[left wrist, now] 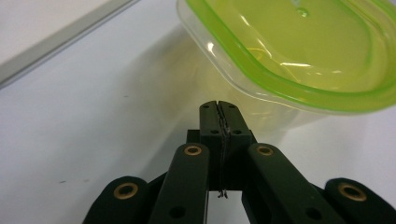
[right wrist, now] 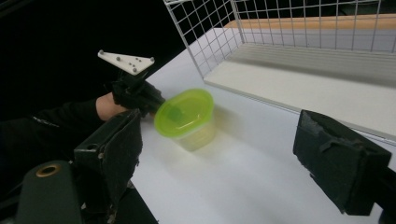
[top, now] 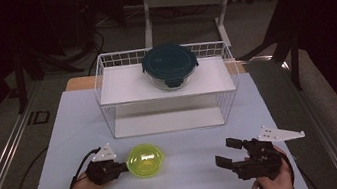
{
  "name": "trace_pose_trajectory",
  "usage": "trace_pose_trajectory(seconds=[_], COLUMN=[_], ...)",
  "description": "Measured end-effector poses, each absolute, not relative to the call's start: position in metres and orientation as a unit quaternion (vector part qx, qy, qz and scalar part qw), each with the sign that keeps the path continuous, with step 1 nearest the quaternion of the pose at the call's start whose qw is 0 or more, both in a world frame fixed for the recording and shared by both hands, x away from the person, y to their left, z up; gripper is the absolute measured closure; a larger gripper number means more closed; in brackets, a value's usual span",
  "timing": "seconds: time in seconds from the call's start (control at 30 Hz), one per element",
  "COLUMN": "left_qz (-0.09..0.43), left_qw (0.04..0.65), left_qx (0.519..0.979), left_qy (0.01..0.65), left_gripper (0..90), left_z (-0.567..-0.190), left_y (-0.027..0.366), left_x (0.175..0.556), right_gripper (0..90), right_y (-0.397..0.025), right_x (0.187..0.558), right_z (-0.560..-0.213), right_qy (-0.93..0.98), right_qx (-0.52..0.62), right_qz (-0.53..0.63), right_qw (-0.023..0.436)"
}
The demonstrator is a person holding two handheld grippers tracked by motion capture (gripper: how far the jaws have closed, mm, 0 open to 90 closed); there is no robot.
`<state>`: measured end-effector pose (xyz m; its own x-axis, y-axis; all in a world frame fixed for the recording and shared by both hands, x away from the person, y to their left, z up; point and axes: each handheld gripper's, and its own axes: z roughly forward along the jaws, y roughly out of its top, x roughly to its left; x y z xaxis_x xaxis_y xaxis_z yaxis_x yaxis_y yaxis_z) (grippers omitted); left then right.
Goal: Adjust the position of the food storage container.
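I find the small clear plastic container with the lime-green lid [top: 146, 160] standing upright on the white worktop [top: 189, 182], at the near side, in front of the white wire rack [top: 103, 79] and left of centre. My left claw [top: 126, 167] sits just beside the container's left flank; in the left gripper view its two black jaws are pressed flat together with nothing between them, so I record it as clenched and empty, its tip under the overhang of the green lid [left wrist: 299, 56] and close against the clear wall, though I cannot tell whether it touches. The person's left hand [top: 85, 187], in a dark sleeve, holds that tool low over the worktop. My right claw [top: 229, 151] is well apart from the container, on the right side of the worktop, pointing left toward it; its jaws stand wide apart and grip nothing, so I record it as released. In the right gripper view the container [right wrist: 187, 119] appears between those spread jaws, farther off, with the left claw [right wrist: 156, 108] against its far side. On the rack's upper white shelf [top: 125, 86] rests a round glass bowl with a dark teal clip-on lid [top: 170, 66], upright and closed.
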<state>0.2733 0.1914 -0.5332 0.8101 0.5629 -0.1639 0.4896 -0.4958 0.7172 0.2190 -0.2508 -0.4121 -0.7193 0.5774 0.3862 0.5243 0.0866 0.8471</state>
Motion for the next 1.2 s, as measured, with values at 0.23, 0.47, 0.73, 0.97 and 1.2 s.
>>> trace_pose_trajectory(seconds=[0.23, 0.47, 0.73, 0.97, 1.2], left_qz=[0.033, 0.031, 0.028, 0.021, 0.015], left_qw=[0.399, 0.389, 0.396, 0.395, 0.395], left_qx=[0.868, 0.873, 0.866, 0.87, 0.872], left_qy=[0.293, 0.292, 0.305, 0.295, 0.287], left_gripper=[89.0, 89.0, 89.0, 89.0, 89.0], left_z=[-0.535, -0.536, -0.536, -0.535, -0.535], left_y=[0.18, 0.172, 0.176, 0.164, 0.153], left_x=[0.266, 0.266, 0.27, 0.272, 0.275], right_gripper=[15.0, 15.0, 15.1, 15.1, 15.0], right_y=[-0.25, -0.251, -0.251, -0.251, -0.251], right_x=[0.219, 0.219, 0.219, 0.219, 0.219], right_z=[-0.413, -0.412, -0.412, -0.412, -0.413], right_qy=[0.737, 0.736, 0.736, 0.736, 0.737], right_qx=[0.374, 0.374, 0.375, 0.375, 0.375], right_qz=[0.562, 0.564, 0.563, 0.563, 0.562], right_qw=[0.023, 0.023, 0.023, 0.024, 0.023])
